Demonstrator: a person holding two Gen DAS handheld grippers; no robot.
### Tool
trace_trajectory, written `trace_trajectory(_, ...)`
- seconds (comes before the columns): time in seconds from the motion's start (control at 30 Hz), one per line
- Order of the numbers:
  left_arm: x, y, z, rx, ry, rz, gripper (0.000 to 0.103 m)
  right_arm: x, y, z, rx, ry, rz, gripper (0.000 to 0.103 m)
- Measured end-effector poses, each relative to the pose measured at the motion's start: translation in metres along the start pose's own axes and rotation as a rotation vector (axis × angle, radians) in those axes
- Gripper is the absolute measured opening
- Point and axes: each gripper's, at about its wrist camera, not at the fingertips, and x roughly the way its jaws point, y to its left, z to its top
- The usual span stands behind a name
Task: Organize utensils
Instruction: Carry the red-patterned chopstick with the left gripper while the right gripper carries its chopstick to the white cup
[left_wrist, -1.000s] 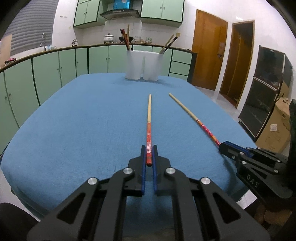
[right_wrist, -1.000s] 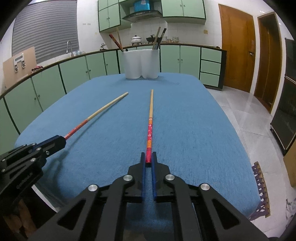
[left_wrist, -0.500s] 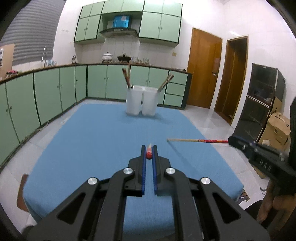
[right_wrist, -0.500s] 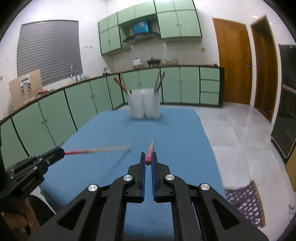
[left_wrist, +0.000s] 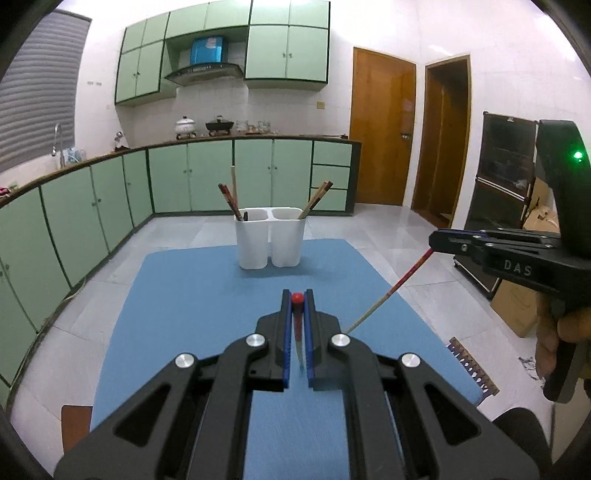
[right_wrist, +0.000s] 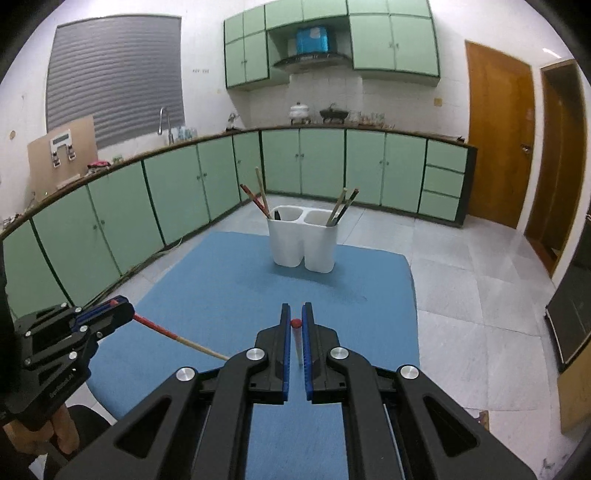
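The left tongs are squeezed tight on a chopstick. Its red end sticks up between the blue pads, and the thin pale end hangs down toward the blue bench. The chopstick is up in the air, not touching the bench.

The right tongs are squeezed tight too, on a second chopstick. Its red end also shows between the pads, and the rest hangs down below them. In the left view this second chopstick slants down from the right tongs, red near the tongs and pale wood at the tip. A hand holds the handle of the right tongs at the picture's right edge.

Farther away, near the far end of the bench, stands a white holder with two cups joined side by side. More chopsticks lean out of both cups. Behind the bench are green cupboards, a grey tiled floor and two brown doors.
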Motion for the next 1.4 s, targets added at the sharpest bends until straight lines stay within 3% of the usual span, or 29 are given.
trace_trajectory(0.27,0.034,0.026,0.042,-0.031,0.069,-0.032,0.005,0.025,0.004,0.043,-0.037,0.079,0.032,0.006)
trace_trajectory(0.57,0.058,0.049,0.097,-0.019,0.075,-0.030,0.005,0.038,0.008,0.094,-0.056,0.102,0.047,0.006)
trace_trajectory(1.03,0.100,0.056,0.210,0.007,0.003,0.021,0.005,0.065,0.002,0.219,-0.034,0.007,0.000,0.006)
trace_trajectory(1.4,0.156,0.061,0.256,-0.011,-0.045,0.072,0.005,0.121,-0.004,0.282,-0.013,-0.058,-0.035,0.006)
